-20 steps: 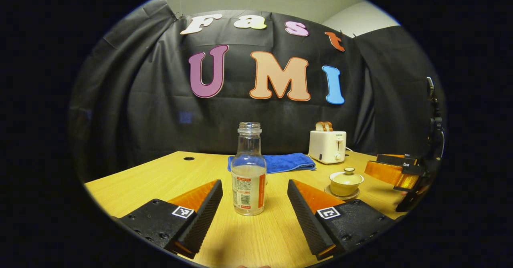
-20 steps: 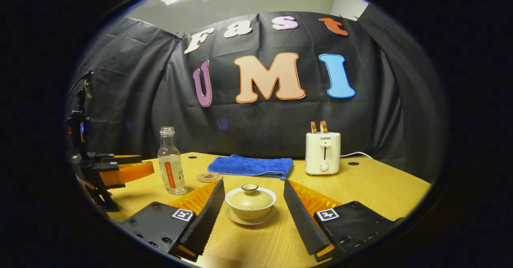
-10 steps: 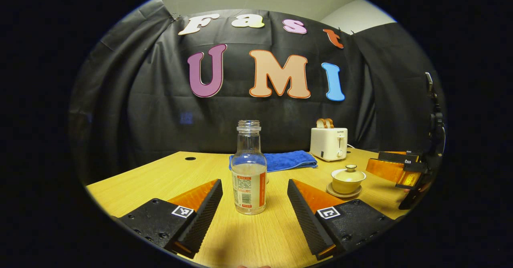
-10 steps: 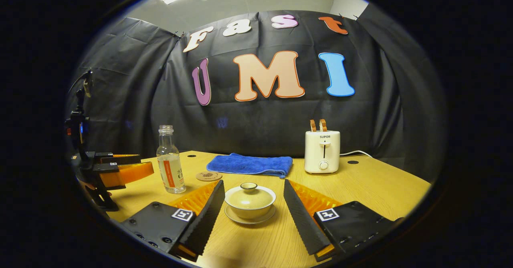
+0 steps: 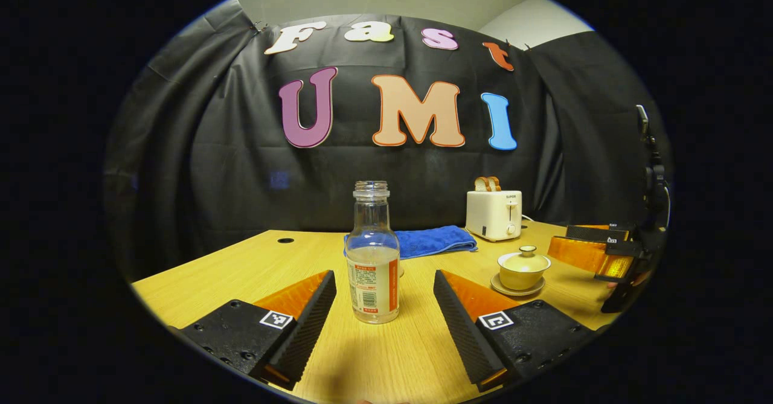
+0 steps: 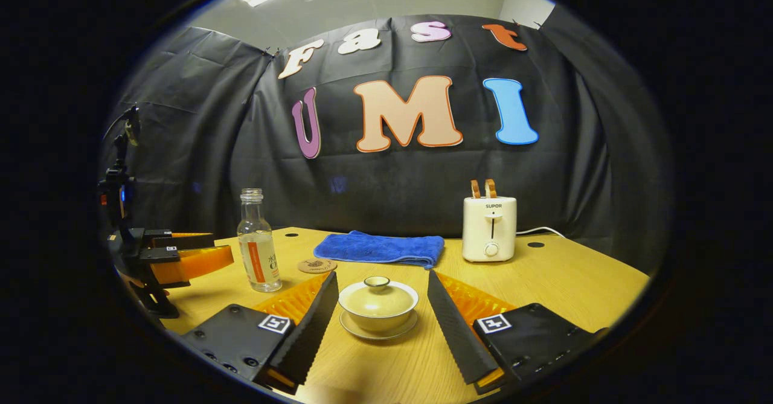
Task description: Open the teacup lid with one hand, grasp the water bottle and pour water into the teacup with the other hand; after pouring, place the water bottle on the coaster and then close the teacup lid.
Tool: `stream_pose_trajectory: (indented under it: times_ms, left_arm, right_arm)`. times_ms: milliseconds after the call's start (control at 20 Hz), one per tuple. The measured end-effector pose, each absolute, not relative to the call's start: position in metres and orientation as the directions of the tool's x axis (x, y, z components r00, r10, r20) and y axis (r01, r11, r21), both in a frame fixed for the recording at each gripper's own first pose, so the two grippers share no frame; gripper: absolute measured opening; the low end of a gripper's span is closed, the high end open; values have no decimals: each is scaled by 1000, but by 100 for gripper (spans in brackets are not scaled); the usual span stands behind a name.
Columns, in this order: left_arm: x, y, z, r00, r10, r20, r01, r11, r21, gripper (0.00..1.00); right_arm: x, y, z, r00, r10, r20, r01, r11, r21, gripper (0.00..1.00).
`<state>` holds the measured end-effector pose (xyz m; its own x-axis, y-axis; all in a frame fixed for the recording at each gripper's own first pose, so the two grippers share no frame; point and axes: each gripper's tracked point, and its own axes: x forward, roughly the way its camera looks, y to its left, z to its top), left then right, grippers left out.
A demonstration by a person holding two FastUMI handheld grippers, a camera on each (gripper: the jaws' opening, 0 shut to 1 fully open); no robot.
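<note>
A clear uncapped water bottle (image 5: 373, 259) with a white and orange label stands upright on the wooden table, just beyond my left gripper (image 5: 384, 313), which is open with a finger on either side of it, not touching. The bottle (image 6: 258, 244) also stands at the left in the right gripper view. A cream lidded teacup (image 6: 378, 301) on its saucer sits between the fingers of my open right gripper (image 6: 380, 319), lid on. The same teacup (image 5: 523, 267) appears to the right in the left gripper view. A round brown coaster (image 6: 316, 266) lies beyond the bottle.
A folded blue towel (image 6: 379, 249) lies at the back of the table, and a white toaster (image 6: 489, 227) with bread in it stands to its right. Two small round holes mark the tabletop (image 6: 574, 283) near the back edge.
Both views have shifted only slightly. In the left gripper view the bottle and teacup sit a little higher and farther. Neither gripper has closed.
</note>
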<state>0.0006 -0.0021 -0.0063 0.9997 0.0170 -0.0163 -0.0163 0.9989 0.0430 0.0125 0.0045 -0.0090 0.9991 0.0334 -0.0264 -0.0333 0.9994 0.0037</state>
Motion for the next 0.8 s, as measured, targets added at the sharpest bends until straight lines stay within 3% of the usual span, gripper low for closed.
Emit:
stream_pose_trajectory:
  times_ms: [250,350,500,800]
  left_arm:
    - [2,0,-8,999,42,-17,-41,998,43,95]
    - [2,0,-8,999,42,-17,-41,998,43,95]
    - [1,1,-8,999,44,-15,-44,998,43,95]
    - [2,0,-8,999,47,-14,-46,998,42,95]
  right_arm:
    - [28,8,-12,998,51,-37,-51,999,4,93]
    - [36,11,-16,996,58,-63,-58,998,2,97]
    - [48,14,-27,989,62,-133,-63,998,-2,95]
    - [60,16,-31,987,51,-155,-54,998,-21,95]
